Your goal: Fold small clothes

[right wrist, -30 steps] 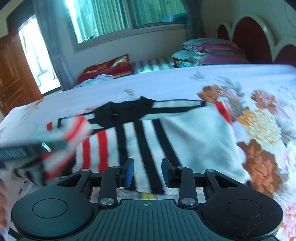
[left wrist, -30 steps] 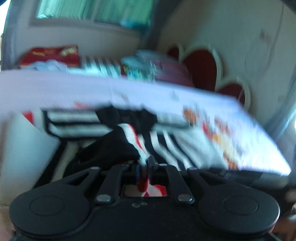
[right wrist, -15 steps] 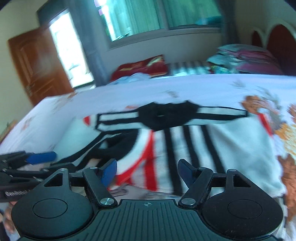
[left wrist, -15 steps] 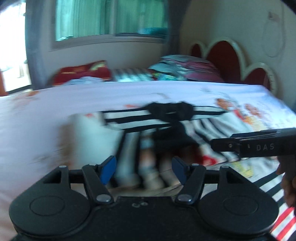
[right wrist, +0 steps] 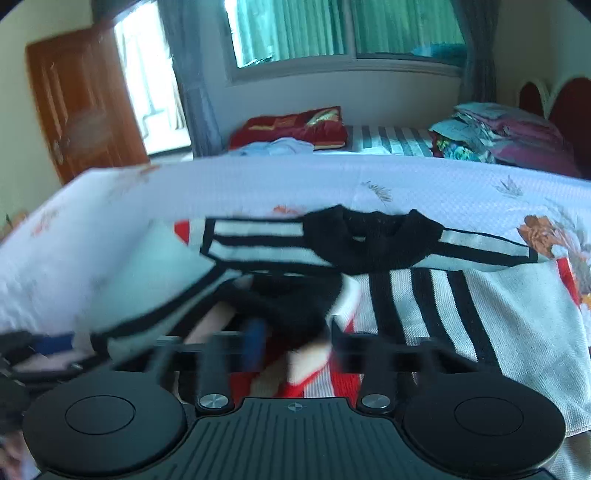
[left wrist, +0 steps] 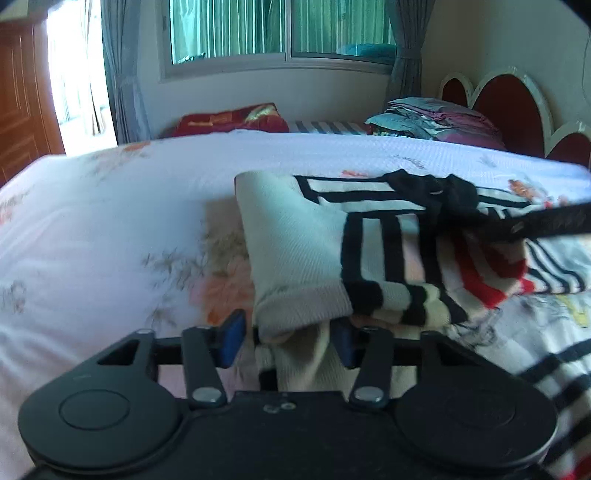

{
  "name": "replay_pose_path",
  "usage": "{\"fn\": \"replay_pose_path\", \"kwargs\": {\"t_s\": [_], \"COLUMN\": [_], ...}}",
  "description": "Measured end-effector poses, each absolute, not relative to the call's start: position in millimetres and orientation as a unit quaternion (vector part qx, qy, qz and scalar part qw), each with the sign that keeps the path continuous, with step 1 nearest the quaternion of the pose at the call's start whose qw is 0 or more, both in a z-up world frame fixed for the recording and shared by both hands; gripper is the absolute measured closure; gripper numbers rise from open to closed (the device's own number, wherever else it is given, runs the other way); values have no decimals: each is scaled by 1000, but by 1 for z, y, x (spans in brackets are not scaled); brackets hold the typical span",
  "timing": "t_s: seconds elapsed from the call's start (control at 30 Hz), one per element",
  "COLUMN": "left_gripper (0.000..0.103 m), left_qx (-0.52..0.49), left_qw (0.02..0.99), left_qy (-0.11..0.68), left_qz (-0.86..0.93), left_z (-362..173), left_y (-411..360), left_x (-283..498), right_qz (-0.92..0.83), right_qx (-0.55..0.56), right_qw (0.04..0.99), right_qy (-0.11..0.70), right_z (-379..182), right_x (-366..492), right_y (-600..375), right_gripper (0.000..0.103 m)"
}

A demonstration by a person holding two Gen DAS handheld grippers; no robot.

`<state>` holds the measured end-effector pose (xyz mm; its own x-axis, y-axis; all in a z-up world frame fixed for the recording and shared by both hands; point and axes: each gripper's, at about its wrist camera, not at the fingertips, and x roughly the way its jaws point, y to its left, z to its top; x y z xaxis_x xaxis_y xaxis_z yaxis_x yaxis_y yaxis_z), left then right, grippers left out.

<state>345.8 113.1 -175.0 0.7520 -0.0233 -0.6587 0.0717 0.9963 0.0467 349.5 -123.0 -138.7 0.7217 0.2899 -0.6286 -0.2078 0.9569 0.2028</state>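
Your left claw (left wrist: 286, 341) is closing on the cream hem of the striped sweater (left wrist: 369, 254) lying on the bed (left wrist: 110, 221) just ahead. Your right claw (right wrist: 295, 345), blurred, is closing around its red-striped fold, ready to lift.

Left tool (left wrist: 286, 341): black body, round discs, silver screws, blue pads. Right tool (right wrist: 295, 343): same, ribbed housing.

Bed cover: white flowery bed sheet (left wrist: 110, 229), across the middle.
Window: wide green-glass window (right wrist: 347, 33), top.
Door: brown wooden door (right wrist: 85, 107), upper left.
Cushion: red pillow (right wrist: 295, 125), by the far wall.
Pile: folded purple and blue blankets (left wrist: 436, 118), upper right.
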Motion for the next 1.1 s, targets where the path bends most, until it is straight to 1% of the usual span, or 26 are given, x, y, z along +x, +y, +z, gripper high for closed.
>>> {"fn": "replay_pose_path", "kwargs": {"t_s": [0.03,0.07,0.23,0.33,0.4,0.5,0.6,0.77,0.83,0.87,0.9,0.93,0.97,1.07,1.1], "left_gripper": [72,74,74,74,77,80,80,80,80,80,80,80,80,80,80], "left_qx": [36,35,45,56,51,39,40,9,6,4,0,-4,-5,-2,-4], "left_qw": [936,936,938,935,934,936,934,930,930,929,929,928,927,927,926], "left_qy": [350,349,343,349,352,350,352,365,367,368,369,372,373,375,375], "left_qz": [-24,-21,-24,-29,-30,-31,-36,-33,-33,-33,-33,-33,-33,-31,-30], "left_z": [-177,-179,-182,-187,-189,-188,-188,-189,-189,-189,-189,-190,-190,-190,-190], "left_y": [112,113,111,107,107,111,113,120,121,121,122,123,123,121,121], "left_x": [350,352,354,353,354,352,352,357,357,358,358,358,358,359,359], "right_qz": [129,120,58,29,28,17,16,25,22,20,13,9,8,9,10], "right_qx": [69,79,98,113,128,125,145,178,186,194,205,217,225,225,219], "right_qw": [928,931,947,937,922,919,914,908,905,902,900,899,900,900,900], "right_qy": [343,335,299,330,364,373,378,378,382,385,385,380,373,373,376], "right_z": [-134,-129,-116,-130,-146,-157,-160,-156,-159,-160,-161,-160,-159,-158,-159], "right_x": [350,351,339,341,344,341,339,333,333,335,336,336,335,337,338], "right_y": [-129,-136,-185,-211,-219,-222,-231,-249,-254,-256,-259,-263,-266,-268,-266], "right_gripper": [96,99,100,100,100,100,100,99,94,83,66,59,54,56,72]}}
